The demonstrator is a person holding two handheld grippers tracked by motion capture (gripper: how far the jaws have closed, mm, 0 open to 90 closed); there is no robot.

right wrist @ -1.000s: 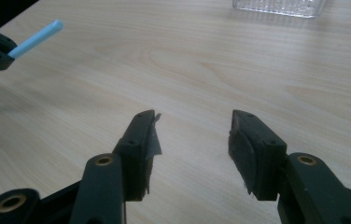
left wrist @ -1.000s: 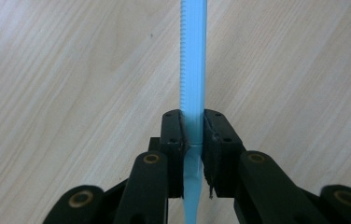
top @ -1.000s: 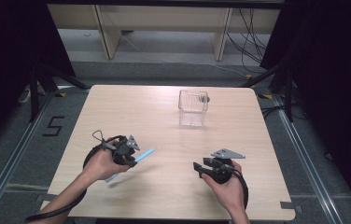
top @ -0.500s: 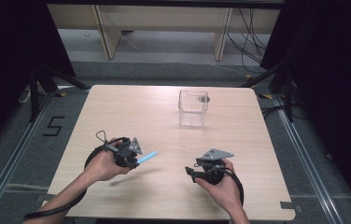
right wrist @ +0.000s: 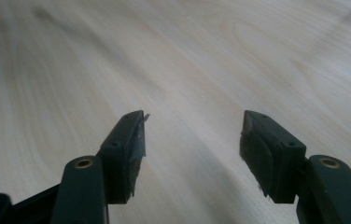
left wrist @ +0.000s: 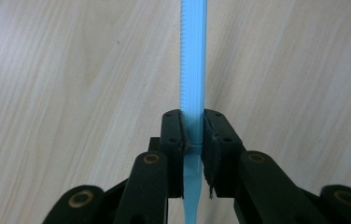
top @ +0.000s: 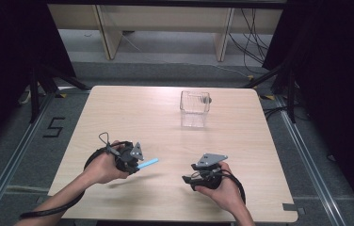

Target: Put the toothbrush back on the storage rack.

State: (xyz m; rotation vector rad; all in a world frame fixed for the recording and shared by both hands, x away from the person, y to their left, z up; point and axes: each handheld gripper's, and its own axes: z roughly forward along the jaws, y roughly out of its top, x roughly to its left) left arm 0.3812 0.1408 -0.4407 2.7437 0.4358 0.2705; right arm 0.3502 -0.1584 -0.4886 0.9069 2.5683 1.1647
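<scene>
The table [top: 165, 108] is mostly bare wood, with a clear box [top: 195, 108] standing far right of centre, well apart from both hands. The main risk, as I judge it, lies in the gap between the two claws: if the blue strip is meant to pass to the right claw, that claw has to line up on a thin, flat piece jutting into the air, and a skewed approach could knock the strip sideways or twist it out of the left grip. The strip is pinched near one end only, so its free length could also sag or swing if the left hand tilts. A long carry to the box would add to that.

The left claw [top: 135, 165], near left, is clenched on the strip [left wrist: 193, 60], pads pressing its flat faces, the strip pointing right toward the other hand. The right claw [top: 187, 179], near right, has just been opening; its jaws stand wide apart over bare wood with nothing between them.
</scene>
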